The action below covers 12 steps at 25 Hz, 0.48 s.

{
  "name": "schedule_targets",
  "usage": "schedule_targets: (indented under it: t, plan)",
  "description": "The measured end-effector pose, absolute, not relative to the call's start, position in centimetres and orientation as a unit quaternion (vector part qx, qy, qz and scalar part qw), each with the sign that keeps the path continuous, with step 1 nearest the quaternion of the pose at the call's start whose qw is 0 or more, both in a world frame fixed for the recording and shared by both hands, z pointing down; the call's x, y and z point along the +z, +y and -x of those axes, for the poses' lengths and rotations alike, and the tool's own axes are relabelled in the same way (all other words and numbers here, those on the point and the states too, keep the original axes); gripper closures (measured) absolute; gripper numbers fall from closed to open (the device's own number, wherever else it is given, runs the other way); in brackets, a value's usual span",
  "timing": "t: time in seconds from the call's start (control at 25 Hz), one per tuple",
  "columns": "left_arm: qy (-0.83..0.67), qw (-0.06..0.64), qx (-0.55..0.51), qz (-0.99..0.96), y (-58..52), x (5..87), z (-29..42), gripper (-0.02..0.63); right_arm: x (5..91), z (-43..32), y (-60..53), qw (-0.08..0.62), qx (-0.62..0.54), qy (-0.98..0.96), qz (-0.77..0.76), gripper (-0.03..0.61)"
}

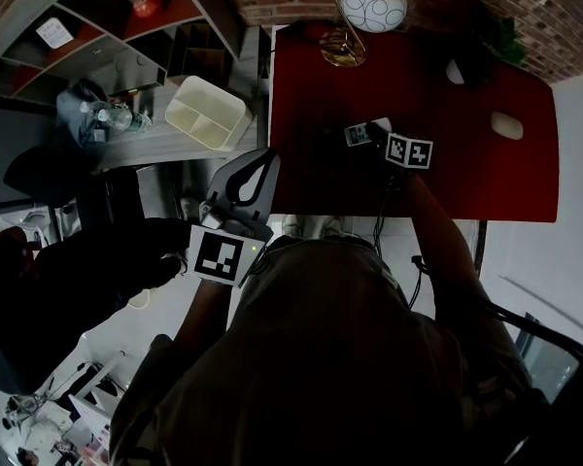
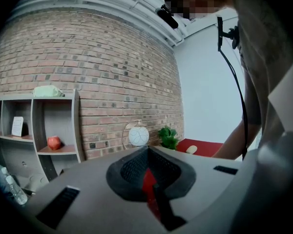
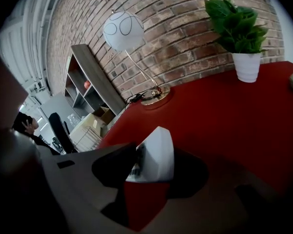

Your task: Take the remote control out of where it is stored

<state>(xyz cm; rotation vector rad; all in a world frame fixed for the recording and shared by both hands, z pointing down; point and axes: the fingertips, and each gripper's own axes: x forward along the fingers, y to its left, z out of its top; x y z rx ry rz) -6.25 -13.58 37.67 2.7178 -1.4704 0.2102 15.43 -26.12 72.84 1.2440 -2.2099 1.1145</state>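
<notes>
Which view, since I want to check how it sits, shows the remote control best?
The right gripper view: the white remote control stands close up, tilted, between the jaws of the right gripper, over the red table. The head view shows only a small pale bit at that gripper's tip; the left gripper view shows none of it.

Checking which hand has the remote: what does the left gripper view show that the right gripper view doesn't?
Left gripper view only: the left gripper, jaws together with nothing between them, and the person's arm. Right gripper view only: the right gripper with the white remote standing between its jaws. Both: the globe lamp, the plant, the shelf and the red table.
</notes>
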Motion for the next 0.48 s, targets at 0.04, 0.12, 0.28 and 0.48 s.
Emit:
schedule_targets:
  t: [0.04,0.12,0.28,0.48]
  plan:
    - [-0.475,0.023,0.069,-0.877,-13.5,37.7,6.3,0.603,72.9,-15.7,-26.1,0.186,0.394,-0.783,-0.444,0.403]
    - [-0.475,0.025,0.071,-0.877,-13.4,37.8,6.3,0.603,73.1,-16.2,-26.1,0.194,0.387,-0.781,-0.449,0.389]
    - [-0.474,0.025,0.074,-0.877,-13.3,38.1,6.3,0.603,73.8,-17.3,-26.0,0.224,0.376,-0.773,-0.460,0.351]
    - [-0.472,0.025,0.076,-0.878,-13.1,38.2,6.1,0.603,74.2,-18.3,-26.0,0.274,0.347,-0.763,-0.472,0.322]
